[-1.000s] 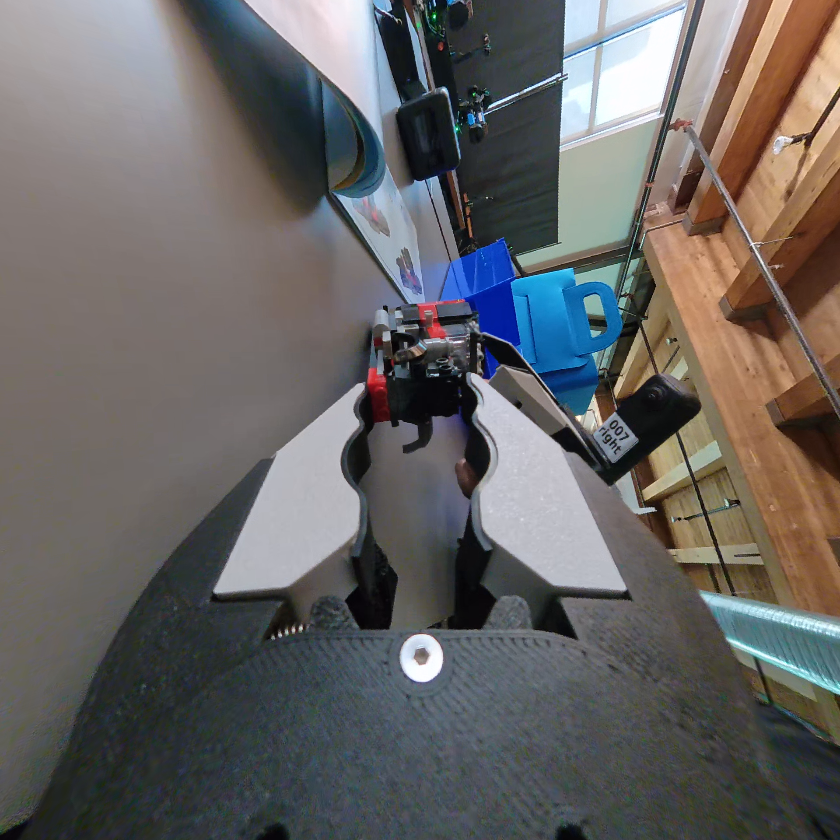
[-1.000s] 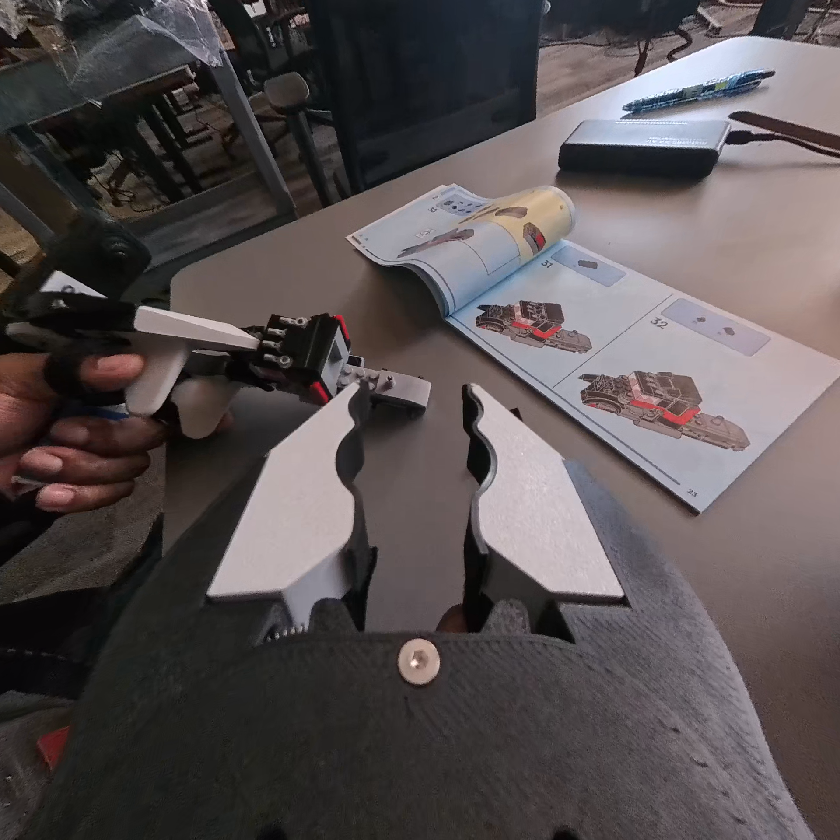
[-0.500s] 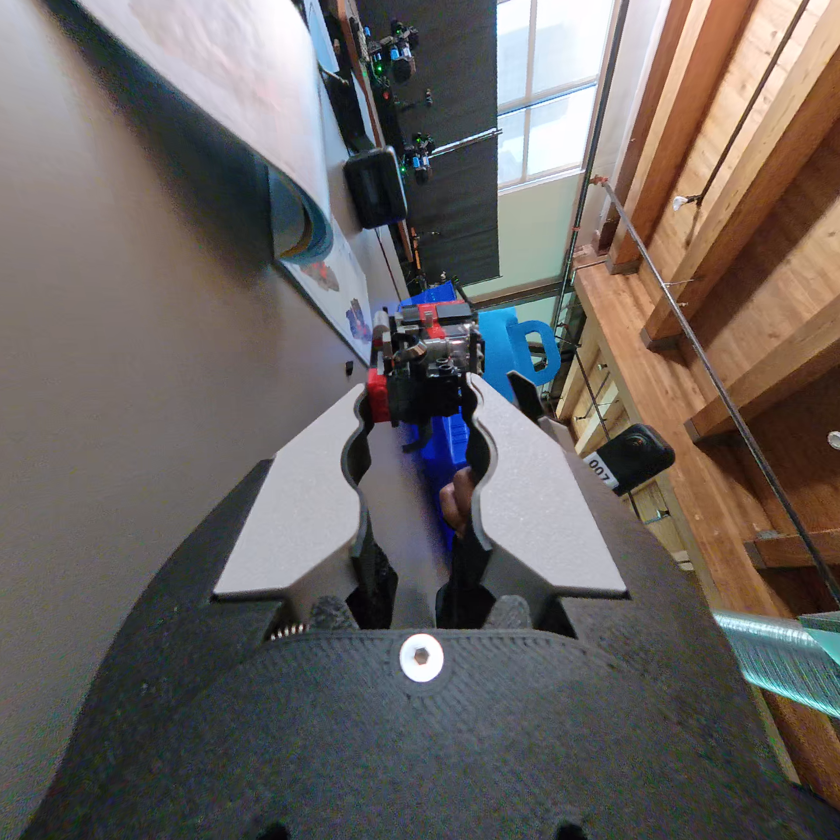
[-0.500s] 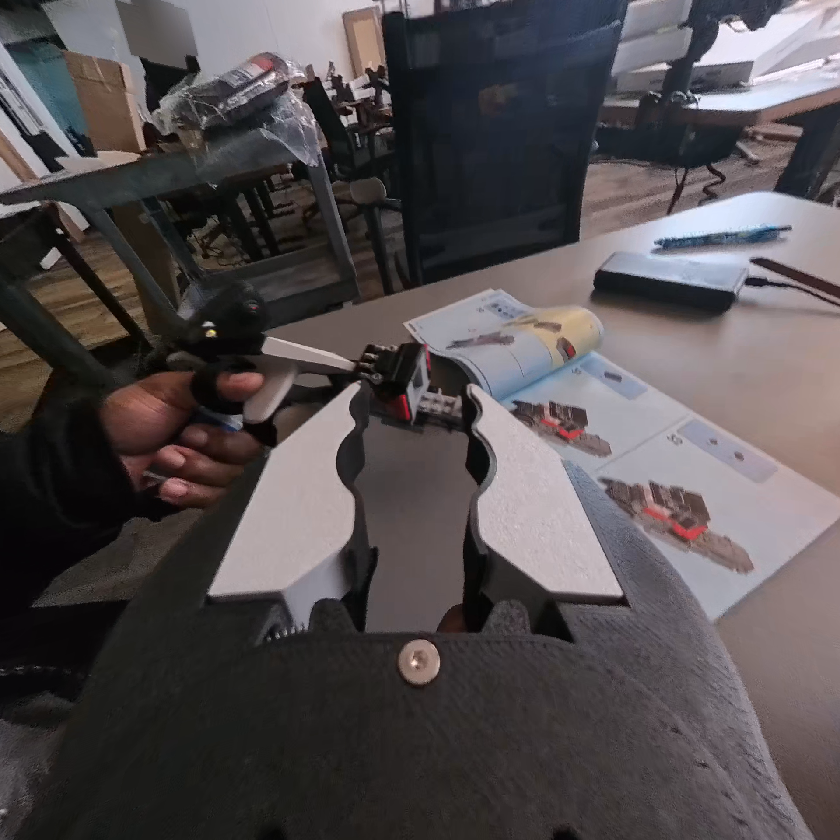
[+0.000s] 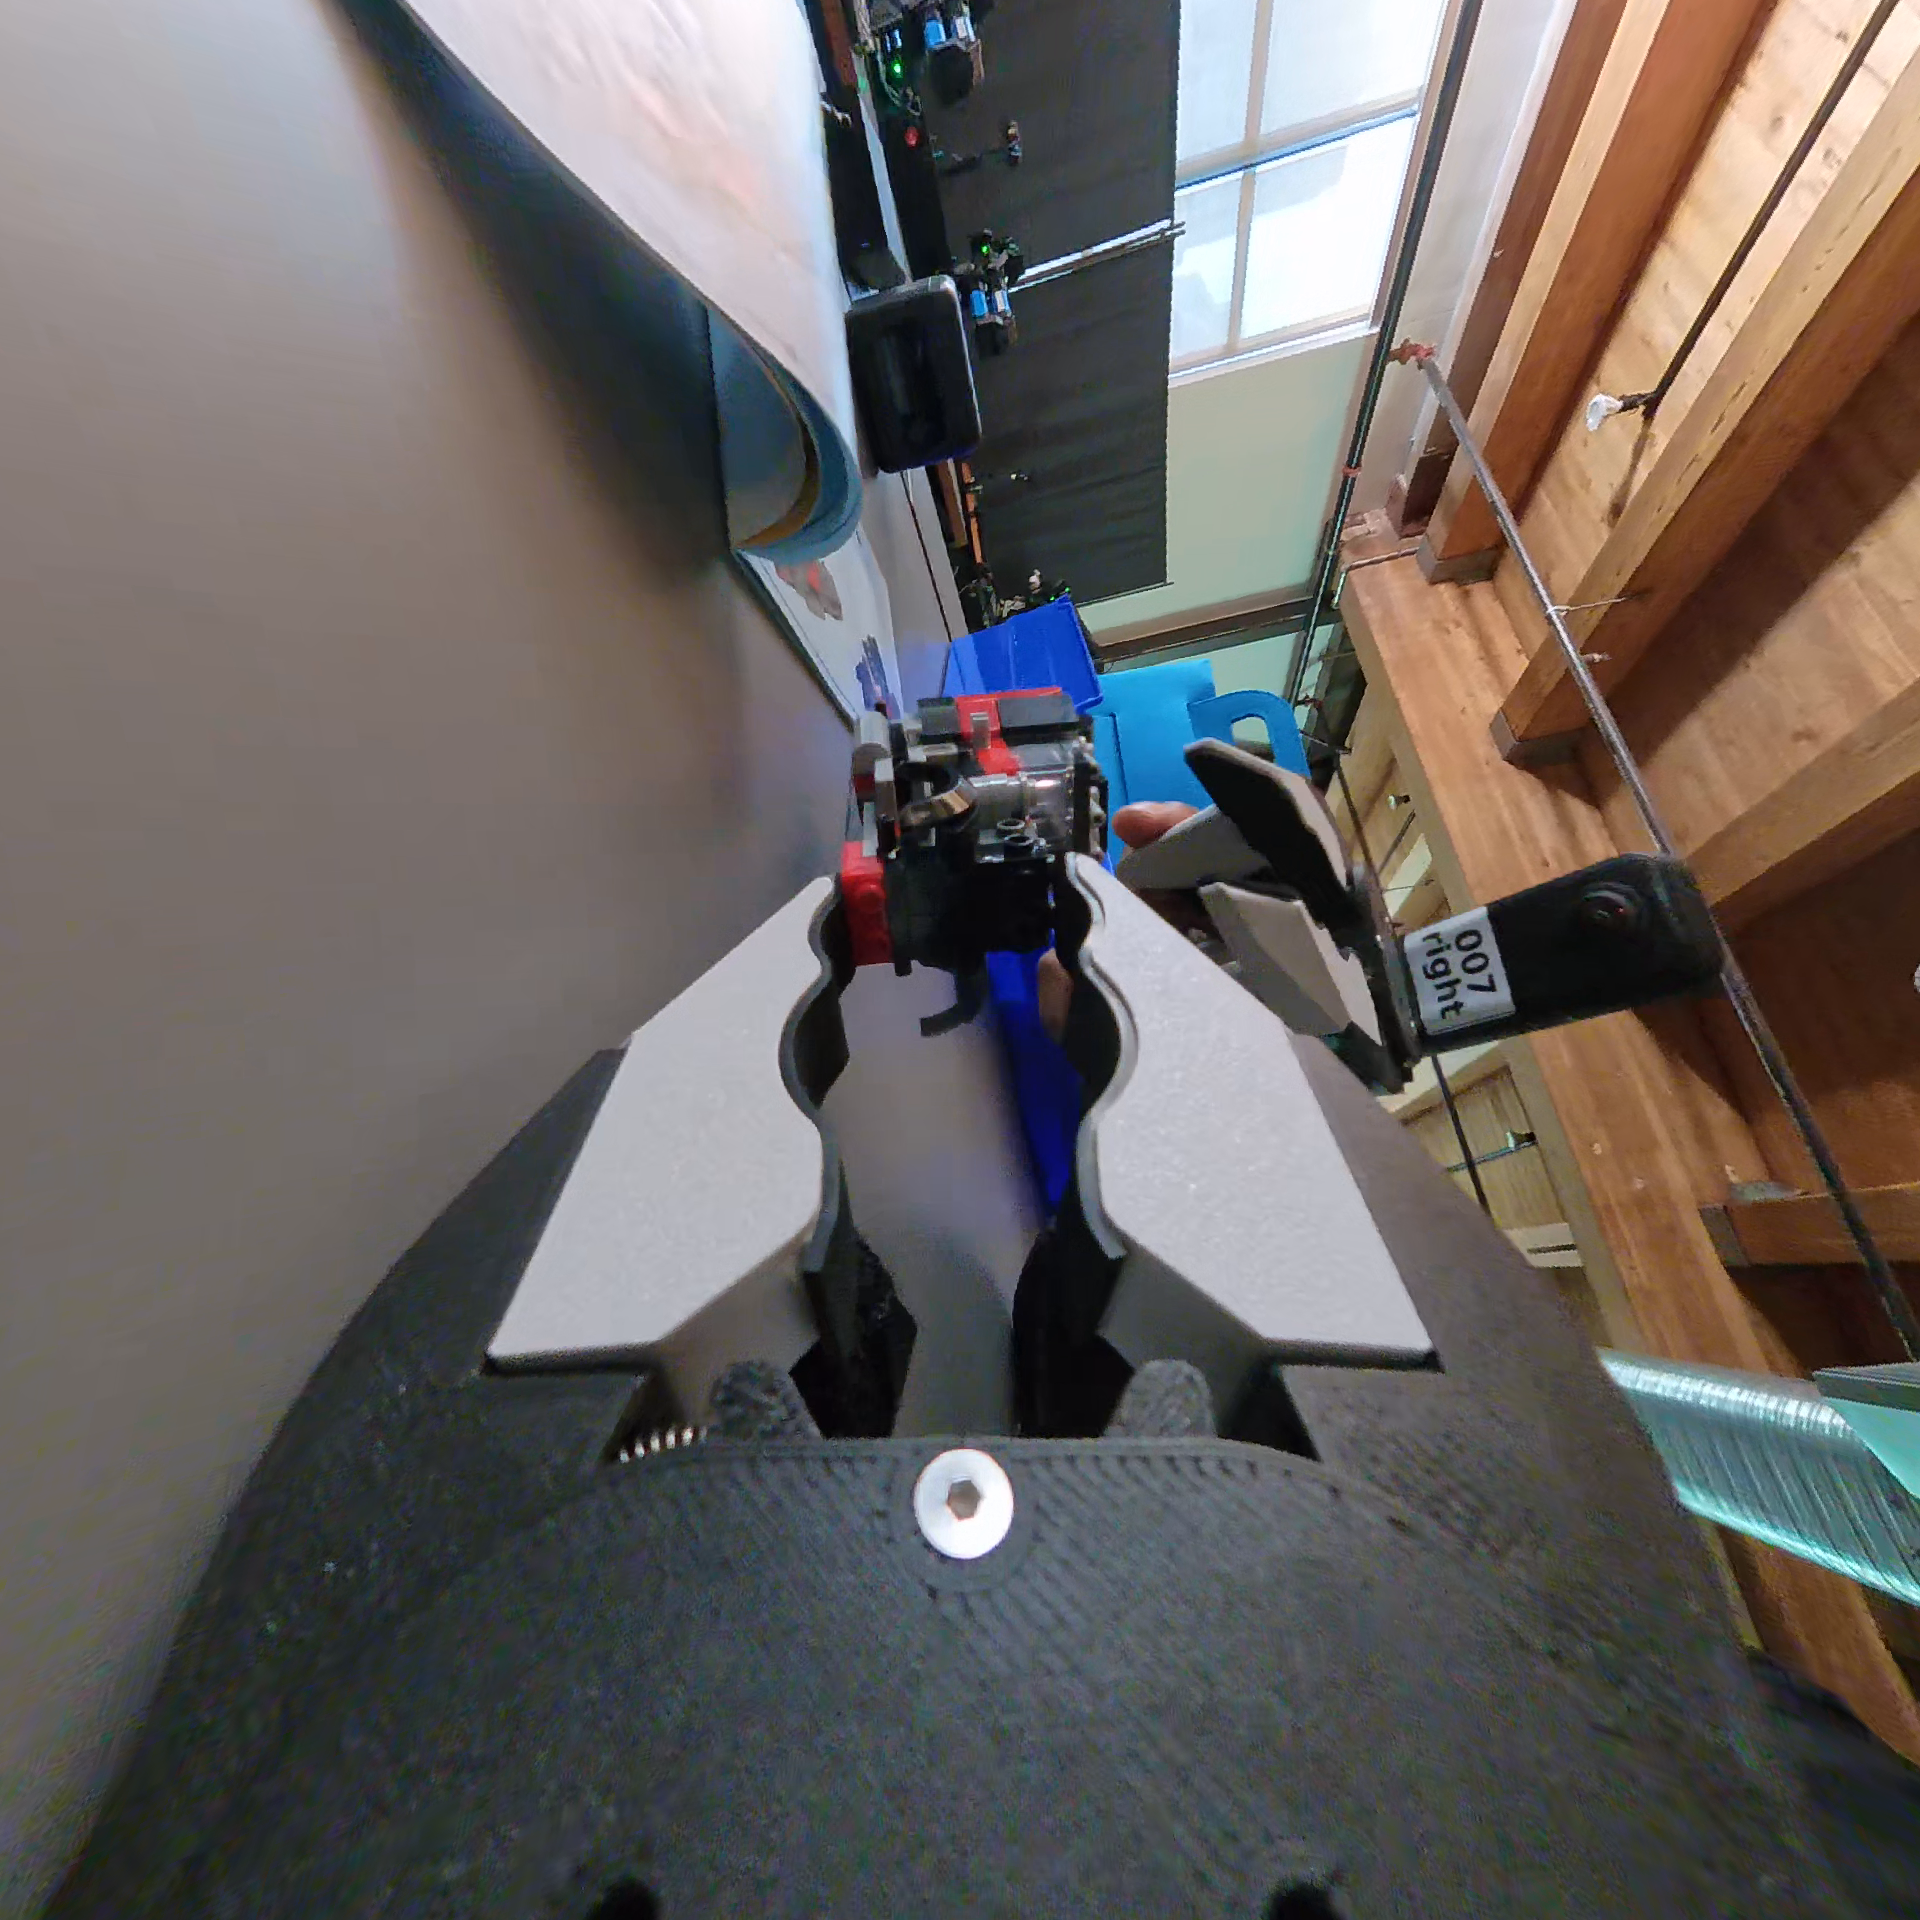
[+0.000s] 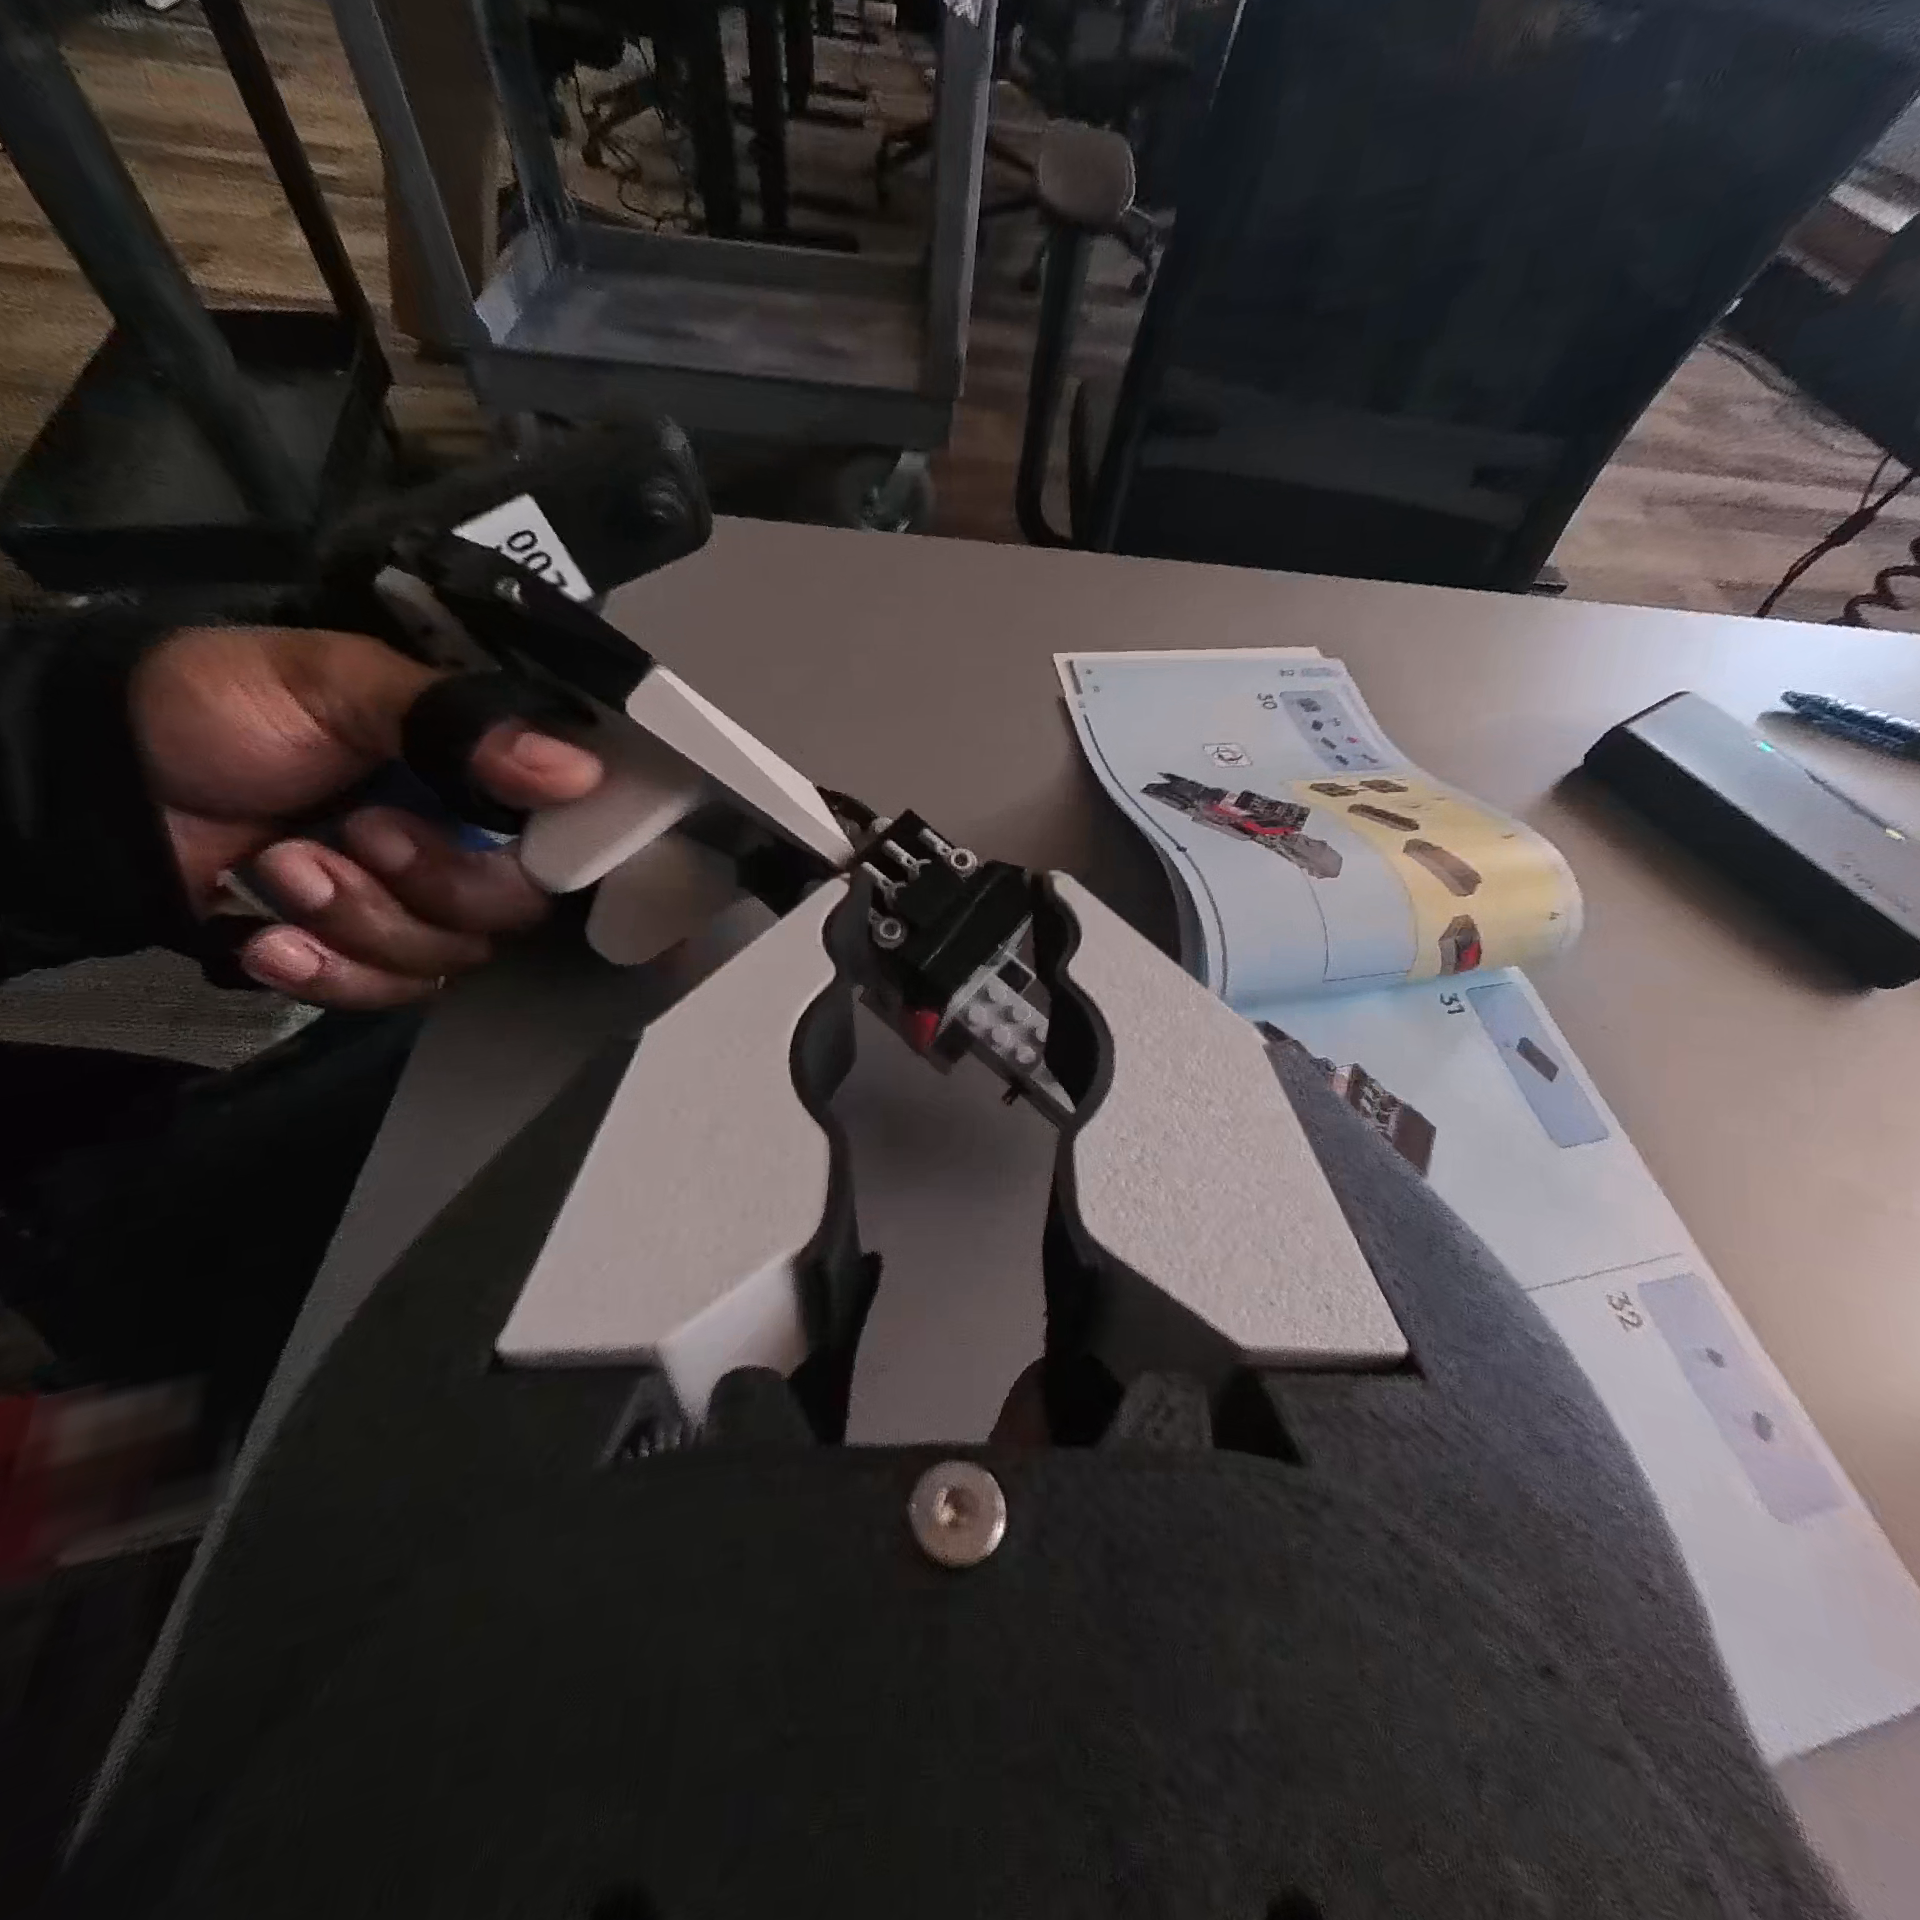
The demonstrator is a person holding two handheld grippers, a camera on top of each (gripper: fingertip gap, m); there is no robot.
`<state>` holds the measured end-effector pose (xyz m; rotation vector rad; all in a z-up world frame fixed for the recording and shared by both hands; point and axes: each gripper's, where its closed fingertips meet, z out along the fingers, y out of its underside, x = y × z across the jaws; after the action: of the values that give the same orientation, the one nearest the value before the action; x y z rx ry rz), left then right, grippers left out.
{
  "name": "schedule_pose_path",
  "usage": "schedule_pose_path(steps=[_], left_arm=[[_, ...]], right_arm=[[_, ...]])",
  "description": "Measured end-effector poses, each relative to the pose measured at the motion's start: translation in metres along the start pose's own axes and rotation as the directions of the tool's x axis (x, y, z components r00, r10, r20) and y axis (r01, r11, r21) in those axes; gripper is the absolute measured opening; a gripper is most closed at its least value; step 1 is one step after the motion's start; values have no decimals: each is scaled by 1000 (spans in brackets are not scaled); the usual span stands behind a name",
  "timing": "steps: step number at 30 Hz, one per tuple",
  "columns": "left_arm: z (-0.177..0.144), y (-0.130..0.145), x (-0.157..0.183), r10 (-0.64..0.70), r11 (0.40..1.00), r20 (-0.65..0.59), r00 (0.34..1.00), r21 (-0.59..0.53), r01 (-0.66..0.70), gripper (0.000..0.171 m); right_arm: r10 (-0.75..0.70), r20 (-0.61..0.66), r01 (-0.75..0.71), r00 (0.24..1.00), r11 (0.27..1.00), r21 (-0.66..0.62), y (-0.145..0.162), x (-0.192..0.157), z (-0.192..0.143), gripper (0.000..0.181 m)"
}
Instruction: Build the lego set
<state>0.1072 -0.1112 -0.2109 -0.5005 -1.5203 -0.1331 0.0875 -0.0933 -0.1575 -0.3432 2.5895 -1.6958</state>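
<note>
My left gripper (image 5: 956, 904) is shut on a small black, red and grey lego model (image 5: 966, 831) and holds it above the grey table (image 5: 364, 623). In the right wrist view, a hand holds that left gripper (image 6: 831, 847) in from the left, with the model (image 6: 956, 966) pointing down to the right. My right gripper (image 6: 940, 914) is open, and its jaws stand on either side of the model's grey studded end. I cannot tell whether they touch it. In the left wrist view the right gripper (image 5: 1153, 852) sits just right of the model.
An open instruction booklet (image 6: 1455, 1091) lies on the table (image 6: 883, 644) to the right, one page curled up. A black power bank (image 6: 1745, 842) and a pen (image 6: 1849, 717) lie beyond it. A dark chair (image 6: 1455, 260) stands past the far edge. Blue bins (image 5: 1039, 665) stand behind the model. My right tips are roughly 30 centimetres from the black power bank (image 6: 1745, 842).
My right gripper has moved in on the model, which now lies between its fingers. The left gripper has kept its hold and turned the model a little.
</note>
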Motion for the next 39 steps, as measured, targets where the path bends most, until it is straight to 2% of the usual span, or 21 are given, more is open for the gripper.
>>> schedule_pose_path(steps=[7,13,16,19,26,29,33,37,39], left_arm=[[-2,2,0,14,1000,5,1000,-9,-14,39],[-2,4,-1,20,1000,12,1000,-17,-19,39],[-2,5,0,14,1000,7,1000,-17,-13,39],[-2,5,-1,15,1000,8,1000,-21,-14,39],[-1,8,0,17,999,5,1000,-49,-17,39],[0,9,1,8,998,-4,1000,-58,-8,39],[3,12,3,-5,996,-26,1000,-84,3,39],[6,15,5,-23,994,-44,999,-107,18,39],[7,15,3,-13,994,-32,999,-108,10,39]], right_arm=[[-170,86,177,982,980,-86,10,-9,7,28],[-324,248,367,913,917,-153,9,-11,8,25],[-350,326,420,879,890,-177,5,-12,9,24],[-322,371,404,871,899,-169,1,-14,9,26],[-228,438,319,870,936,-147,21,-15,10,62],[-220,457,322,862,934,-157,30,-15,11,70],[-227,456,337,861,925,-174,38,-12,14,68],[-225,453,337,863,924,-183,45,-10,15,53],[-222,447,331,867,926,-182,48,-9,15,52]])
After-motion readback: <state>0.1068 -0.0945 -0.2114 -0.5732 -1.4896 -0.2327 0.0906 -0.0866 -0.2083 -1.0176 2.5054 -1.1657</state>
